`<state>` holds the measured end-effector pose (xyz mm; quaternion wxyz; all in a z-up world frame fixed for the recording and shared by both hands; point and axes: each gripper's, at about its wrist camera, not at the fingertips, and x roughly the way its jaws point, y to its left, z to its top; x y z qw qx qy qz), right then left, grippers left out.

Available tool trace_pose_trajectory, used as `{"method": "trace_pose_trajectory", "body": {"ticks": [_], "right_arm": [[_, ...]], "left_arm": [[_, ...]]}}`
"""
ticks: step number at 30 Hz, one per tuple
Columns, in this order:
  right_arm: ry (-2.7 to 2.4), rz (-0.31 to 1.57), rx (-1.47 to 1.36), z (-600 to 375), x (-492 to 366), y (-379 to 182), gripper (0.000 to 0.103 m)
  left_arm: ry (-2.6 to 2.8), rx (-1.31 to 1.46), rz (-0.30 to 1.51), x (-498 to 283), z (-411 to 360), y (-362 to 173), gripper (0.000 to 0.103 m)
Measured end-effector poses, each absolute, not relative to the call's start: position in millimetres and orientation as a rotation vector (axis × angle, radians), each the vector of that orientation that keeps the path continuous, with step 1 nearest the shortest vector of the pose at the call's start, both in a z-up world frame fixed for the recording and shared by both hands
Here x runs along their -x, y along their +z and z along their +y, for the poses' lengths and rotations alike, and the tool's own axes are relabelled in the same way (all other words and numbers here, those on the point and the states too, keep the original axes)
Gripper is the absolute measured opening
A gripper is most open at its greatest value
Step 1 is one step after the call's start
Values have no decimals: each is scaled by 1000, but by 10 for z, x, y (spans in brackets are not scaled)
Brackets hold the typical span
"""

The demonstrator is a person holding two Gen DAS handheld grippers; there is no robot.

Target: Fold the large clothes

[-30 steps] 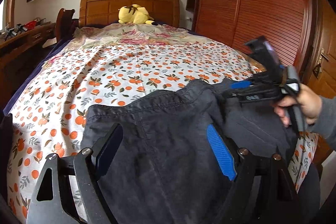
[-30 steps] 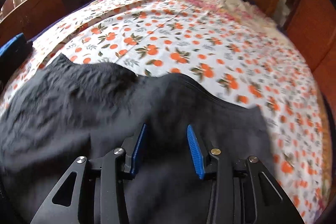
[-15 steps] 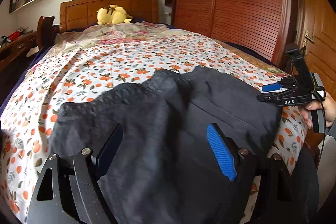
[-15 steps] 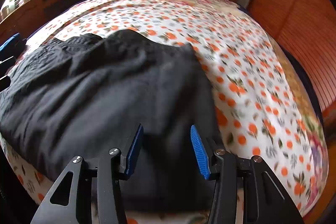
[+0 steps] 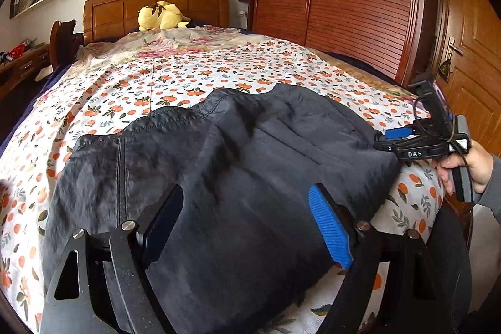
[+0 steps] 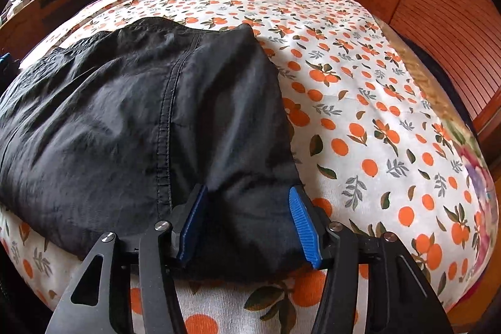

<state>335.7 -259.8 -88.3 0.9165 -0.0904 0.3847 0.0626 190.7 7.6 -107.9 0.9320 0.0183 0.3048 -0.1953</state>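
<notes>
The dark garment (image 5: 238, 165) lies folded on the bed (image 6: 360, 102) near its foot edge, under the widely spread left tongs (image 5: 247, 224), while the right tongs (image 6: 247, 224), jaws just been opening, straddle its near corner without pinching.

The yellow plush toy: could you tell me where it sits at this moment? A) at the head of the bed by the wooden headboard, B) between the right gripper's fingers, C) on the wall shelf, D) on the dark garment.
A: the yellow plush toy lies against the wooden headboard, far beyond the dark garment.
</notes>
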Motion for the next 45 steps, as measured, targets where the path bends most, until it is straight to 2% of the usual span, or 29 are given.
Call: {"method": "trace_pose_trajectory", "body": {"ticks": [4,16,26,29,32,34,35,40,45], "right_arm": [[102,777,192,-2626,-3306,-890,68],[55,820,103,-2809,-3159,-884,79],[131,842,-3,-2963,-3215,-963,80],[158,842,-23,-2989,-3195,-980,73],[191,843,-42,-2978,-3187,-984,61],[232,849,-53,-2957,-3189,-975,41],[241,850,-53,-2949,-3187,-967,39],[244,805,-42,-2957,-3149,-862,13],[229,654,-77,-2934,-2983,-472,8]], "left_arm": [[-401,-31,623,-1853,57,-1095,83],[-408,-50,630,-1842,10,-1131,83],[-419,-65,649,-1858,-61,-1182,83],[-425,-68,657,-1862,-77,-1202,83],[-432,-85,674,-1872,-106,-1260,83],[-427,-97,688,-1880,-113,-1306,83],[-423,-101,694,-1887,-115,-1327,83],[-412,-97,703,-1898,-78,-1352,83],[-416,-106,718,-1914,-58,-1396,83]]}}
